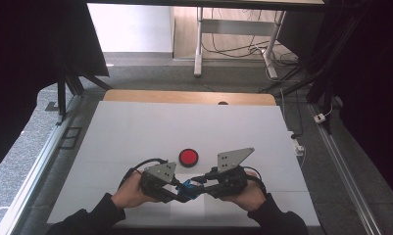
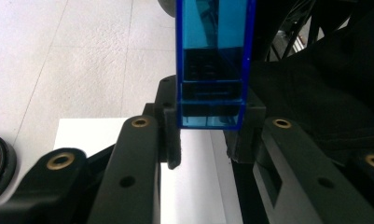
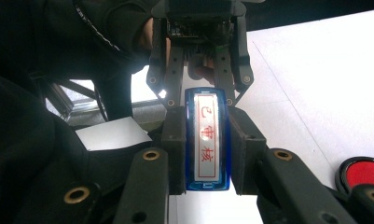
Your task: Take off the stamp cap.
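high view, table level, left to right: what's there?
left hand → left gripper → blue stamp held between both grippers → right gripper → right hand. The red ink pad sits farther back, above the stamp, so it is left out of the order.

Stamp [image 3: 207,140] – blue translucent, red characters on white; ink pad [image 1: 188,156] – red, black rim.

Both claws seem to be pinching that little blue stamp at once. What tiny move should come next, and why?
Probably one gripper should let go. The blue stamp is clamped between the right gripper and the left gripper, held just above the table. The red ink pad lies open close by, so one gripper could carry the stamp there.
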{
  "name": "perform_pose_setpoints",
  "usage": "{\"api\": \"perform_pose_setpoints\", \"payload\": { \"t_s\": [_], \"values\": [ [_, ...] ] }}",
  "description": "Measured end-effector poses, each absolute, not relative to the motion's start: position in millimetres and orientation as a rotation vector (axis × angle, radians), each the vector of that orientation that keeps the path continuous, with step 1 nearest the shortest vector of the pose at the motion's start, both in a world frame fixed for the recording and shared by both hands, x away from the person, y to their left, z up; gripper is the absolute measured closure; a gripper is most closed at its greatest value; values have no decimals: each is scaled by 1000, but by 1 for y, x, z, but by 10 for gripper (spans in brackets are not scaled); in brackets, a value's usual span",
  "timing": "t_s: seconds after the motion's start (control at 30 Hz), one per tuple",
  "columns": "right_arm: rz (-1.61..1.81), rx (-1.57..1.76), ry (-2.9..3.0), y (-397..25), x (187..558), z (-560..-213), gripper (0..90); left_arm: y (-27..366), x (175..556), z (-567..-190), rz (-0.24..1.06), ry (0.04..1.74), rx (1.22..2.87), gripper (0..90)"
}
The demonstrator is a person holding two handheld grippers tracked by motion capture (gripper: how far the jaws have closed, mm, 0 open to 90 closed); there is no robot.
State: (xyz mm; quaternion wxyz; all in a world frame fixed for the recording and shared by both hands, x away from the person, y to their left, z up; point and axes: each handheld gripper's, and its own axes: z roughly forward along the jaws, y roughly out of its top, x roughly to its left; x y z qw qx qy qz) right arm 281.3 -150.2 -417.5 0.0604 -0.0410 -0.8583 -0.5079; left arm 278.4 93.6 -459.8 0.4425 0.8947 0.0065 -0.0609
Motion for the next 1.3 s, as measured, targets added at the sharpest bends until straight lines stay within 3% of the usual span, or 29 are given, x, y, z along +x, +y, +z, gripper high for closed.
{"api": "perform_pose_setpoints", "payload": {
  "t_s": [0.5,0.8,1.3],
  "values": [
    [-1621,-191,-2591,-163,287,-414,713,104,284,-462,-190,118,2184,694],
    [-1631,-220,-2641,-165,286,-414,712,114,282,-457,-119,258,2230,692],
    [-1625,-273,-2695,-165,284,-415,712,150,264,-450,-9,493,2149,689]
  ]
}}
